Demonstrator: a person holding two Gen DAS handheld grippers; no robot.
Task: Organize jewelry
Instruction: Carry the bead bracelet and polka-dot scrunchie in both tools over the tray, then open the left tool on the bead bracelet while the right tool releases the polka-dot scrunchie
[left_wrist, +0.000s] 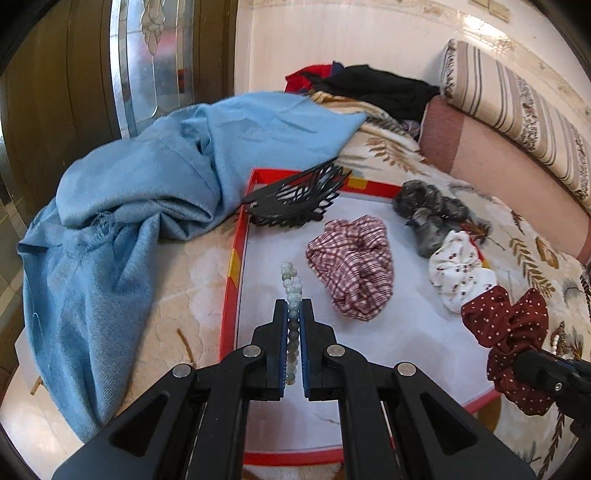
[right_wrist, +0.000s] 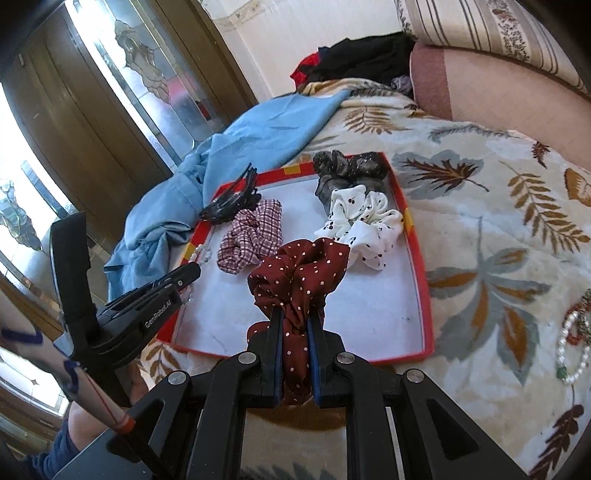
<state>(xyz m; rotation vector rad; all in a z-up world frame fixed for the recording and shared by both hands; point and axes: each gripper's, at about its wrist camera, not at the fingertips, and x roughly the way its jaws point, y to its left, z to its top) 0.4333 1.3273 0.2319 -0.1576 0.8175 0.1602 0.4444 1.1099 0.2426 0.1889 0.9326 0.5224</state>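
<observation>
We see the left gripper (left_wrist: 294, 308) pinching a pale bead bracelet (left_wrist: 292, 291) at lower centre and the right gripper (right_wrist: 295, 319) clamping a maroon dotted scrunchie (right_wrist: 299, 273). The red-rimmed tray (right_wrist: 424, 266) holds plaid (right_wrist: 251, 236), white (right_wrist: 364, 225) and grey scrunchies (right_wrist: 347, 166), with a black hair claw (right_wrist: 232, 203) on its upper-left rim.

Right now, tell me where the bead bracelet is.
In the left wrist view the bead bracelet is clamped in the left gripper, over the red tray near its left rim, left of the plaid scrunchie.

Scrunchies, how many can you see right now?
4. The checked scrunchie lies mid-tray beside the black hair claw; the grey one is at the tray's far corner; the white one lies just before it; the red dotted one is in the right tongs.
</observation>
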